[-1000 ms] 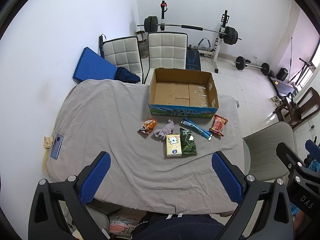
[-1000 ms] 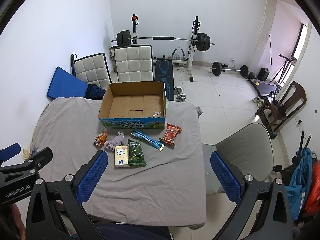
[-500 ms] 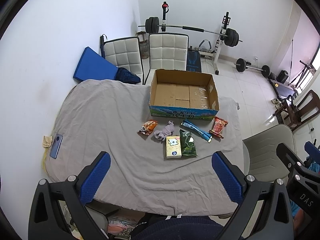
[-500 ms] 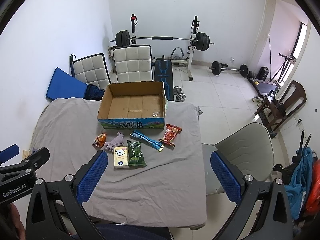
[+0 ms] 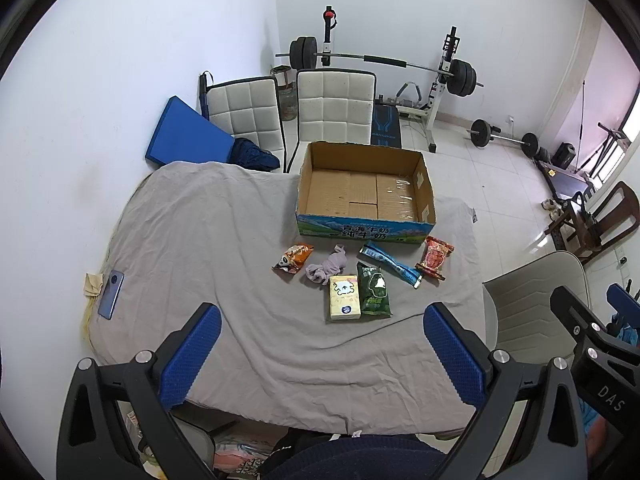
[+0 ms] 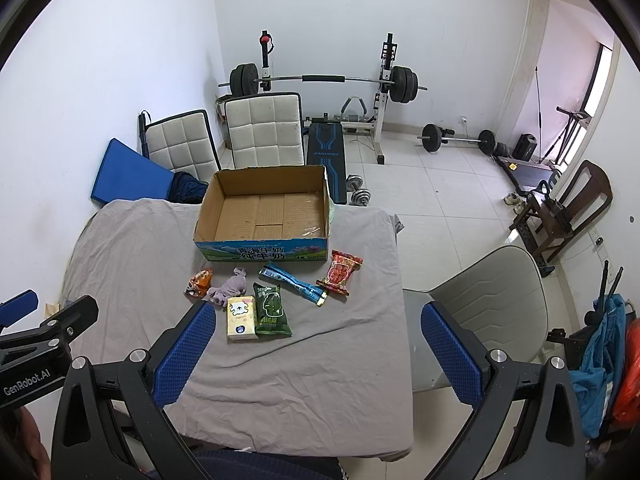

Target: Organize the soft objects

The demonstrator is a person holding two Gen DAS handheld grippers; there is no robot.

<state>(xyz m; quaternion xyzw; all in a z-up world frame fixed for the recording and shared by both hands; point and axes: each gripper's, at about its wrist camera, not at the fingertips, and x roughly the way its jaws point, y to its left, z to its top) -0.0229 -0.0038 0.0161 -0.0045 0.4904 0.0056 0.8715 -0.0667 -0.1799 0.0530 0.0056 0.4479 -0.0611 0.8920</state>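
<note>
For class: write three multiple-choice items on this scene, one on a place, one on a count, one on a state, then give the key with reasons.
1. Where does the red snack packet lie?
A. inside the cardboard box
B. on the grey cloth, near the box's right corner
C. on the floor

2. How many loose items lie in front of the box?
A. four
B. six
C. nine

3. What state is the left gripper in?
A. open, holding nothing
B. shut on the tissue pack
C. shut on a packet

Key: B, it rests on the cloth outside the box; B, six can be counted; A, its fingers stand wide apart.

Grey-clothed table (image 5: 208, 240), open carton (image 5: 364, 188) (empty), snack packets (image 5: 374, 290), phone (image 5: 111, 294)
</note>
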